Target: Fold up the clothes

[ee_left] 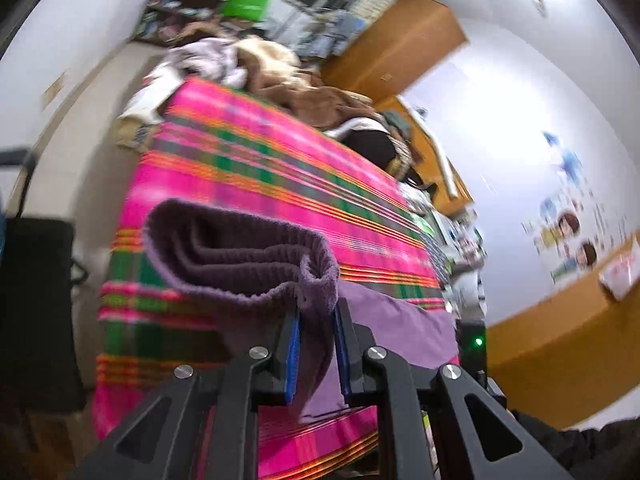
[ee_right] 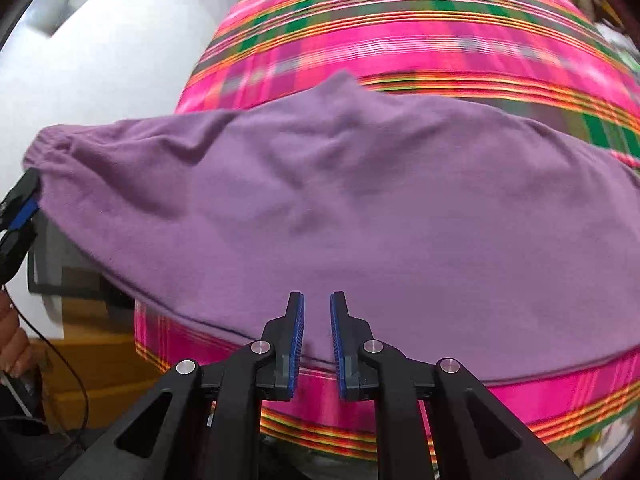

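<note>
Purple knit, soft and faintly ribbed at the hem: one garment [ee_right: 340,208], spread over a pink plaid cloth [ee_right: 400,40] with green and orange stripes. Left gripper [ee_left: 316,344] has its blue pads pinching a bunched fold of the garment's ribbed edge; the fabric fills the gap between the jaws and rolls out ahead of them and off to their left in a thick open cuff. Beyond those jaws the plaid cloth runs away toward a heap of clothes [ee_left: 256,64], brown and white, blurred.

Right gripper [ee_right: 317,340]: jaws narrowly apart, the garment's near hem passing right at and between the pads. Cloth appears drawn in between them, though whether the pads truly press it I cannot tell. The purple sheet stretches ahead of these jaws and to both sides, slightly wrinkled, with a peak of fabric at its far edge. Far left of these jaws, the other gripper's blue pad shows at the garment's bunched corner.

Nearer than the jaws and lower left, a hand [ee_right: 12,340] and a thin black cable [ee_right: 60,360] against wooden furniture. A white wall with posters lies to the right of the left jaws, and shelves sit past the clothes heap.
</note>
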